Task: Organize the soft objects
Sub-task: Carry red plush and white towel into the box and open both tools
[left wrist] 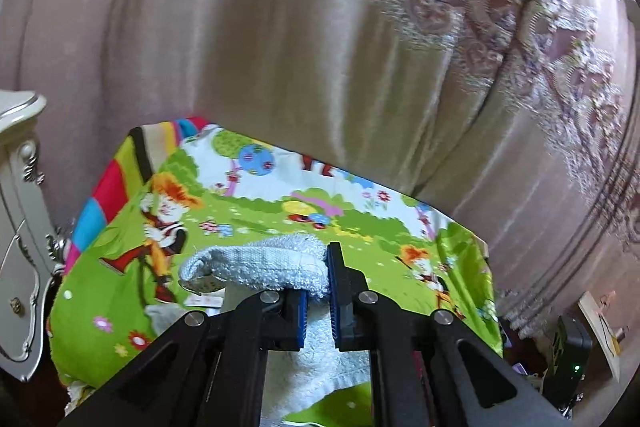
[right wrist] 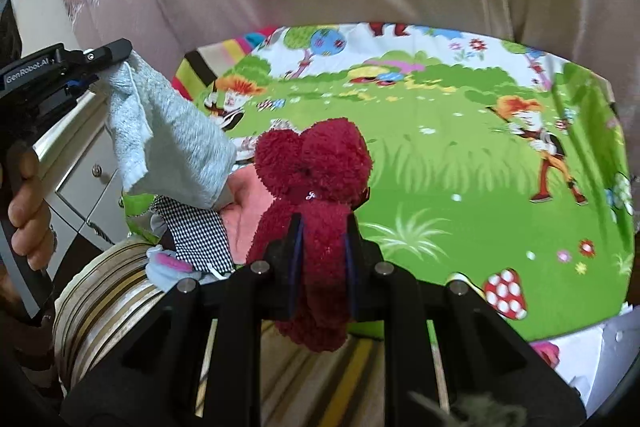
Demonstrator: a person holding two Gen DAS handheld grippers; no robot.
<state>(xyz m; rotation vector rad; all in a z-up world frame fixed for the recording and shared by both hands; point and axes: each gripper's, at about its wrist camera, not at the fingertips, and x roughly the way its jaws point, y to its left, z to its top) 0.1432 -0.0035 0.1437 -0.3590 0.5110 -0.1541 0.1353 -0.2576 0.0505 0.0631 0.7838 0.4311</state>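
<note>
the left hand-held gripper [left wrist: 318,301] pinches a pale blue cloth [left wrist: 256,267]; the right hand-held gripper [right wrist: 322,267] grips a red fuzzy item [right wrist: 316,167], perhaps a sock, over the cartoon mat [right wrist: 460,167].

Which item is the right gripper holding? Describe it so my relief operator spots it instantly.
Find the bright cartoon play mat; at its near edge the right gripper is shut on a dark red fuzzy cloth. It is shaggy and bunched, unlike the pale blue towel hanging from the left gripper.
</note>
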